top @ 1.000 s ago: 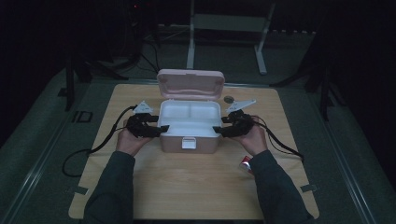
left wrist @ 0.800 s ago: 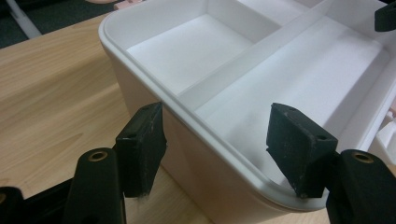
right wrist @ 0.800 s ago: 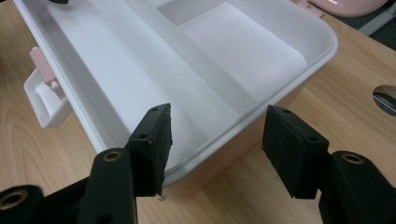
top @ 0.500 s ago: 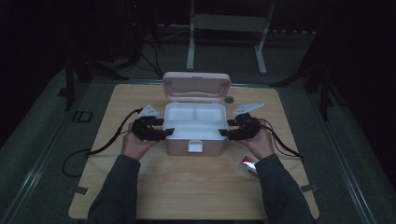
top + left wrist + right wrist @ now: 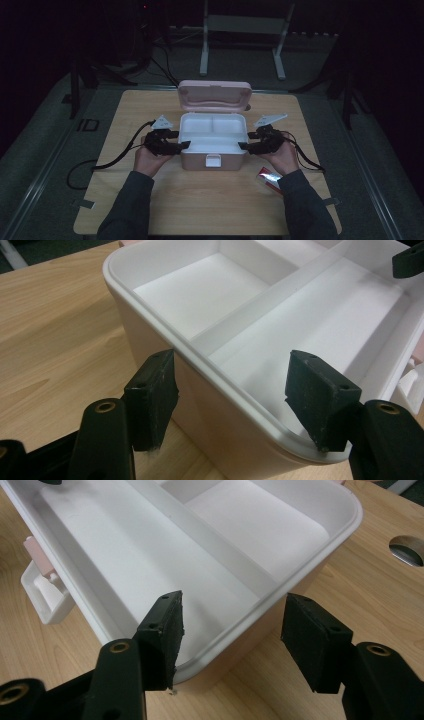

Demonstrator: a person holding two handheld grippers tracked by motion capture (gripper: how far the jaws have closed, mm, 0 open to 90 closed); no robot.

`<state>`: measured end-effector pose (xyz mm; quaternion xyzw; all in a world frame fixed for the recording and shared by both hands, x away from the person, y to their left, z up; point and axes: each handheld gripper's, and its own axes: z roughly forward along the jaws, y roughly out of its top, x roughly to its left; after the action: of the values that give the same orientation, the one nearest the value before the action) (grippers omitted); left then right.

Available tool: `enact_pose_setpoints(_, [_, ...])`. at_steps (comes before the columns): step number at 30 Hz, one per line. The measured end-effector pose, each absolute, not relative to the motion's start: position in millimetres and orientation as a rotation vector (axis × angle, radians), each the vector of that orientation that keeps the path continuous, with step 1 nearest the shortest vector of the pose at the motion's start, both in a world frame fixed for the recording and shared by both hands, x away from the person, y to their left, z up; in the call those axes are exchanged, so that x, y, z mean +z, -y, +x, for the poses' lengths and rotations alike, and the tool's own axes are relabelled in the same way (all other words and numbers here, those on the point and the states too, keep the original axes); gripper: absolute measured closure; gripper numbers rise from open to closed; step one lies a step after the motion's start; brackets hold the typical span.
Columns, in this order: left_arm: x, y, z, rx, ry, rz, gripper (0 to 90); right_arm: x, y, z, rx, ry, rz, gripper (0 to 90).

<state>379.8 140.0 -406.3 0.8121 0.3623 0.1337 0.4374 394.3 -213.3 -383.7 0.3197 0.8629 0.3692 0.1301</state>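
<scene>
Red-and-silver packet (image 5: 270, 178) near the table edge: too small to identify, partly hidden under the right sleeve. Round metallic object (image 5: 409, 549) cut off by the frame edge. Forearms cropped at the bottom.

Dark grey sleeves; each black hand-held gripper (image 5: 183, 145) (image 5: 245, 146) carries a grey triangular plate and black cable.

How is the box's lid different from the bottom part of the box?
The lid stands tilted up at the back, while the bottom part sits flat on the table. The lid looks pink all over; the bottom part is white inside, split into compartments. The bottom part has a white latch in front. Both have rounded corners.
</scene>
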Motion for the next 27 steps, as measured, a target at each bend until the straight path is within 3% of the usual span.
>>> enact_pose_setpoints(27, [-407,-128,363,0.294,-0.894,2.013,37.6,-384,230,374,1.078,-2.511,0.934,41.5])
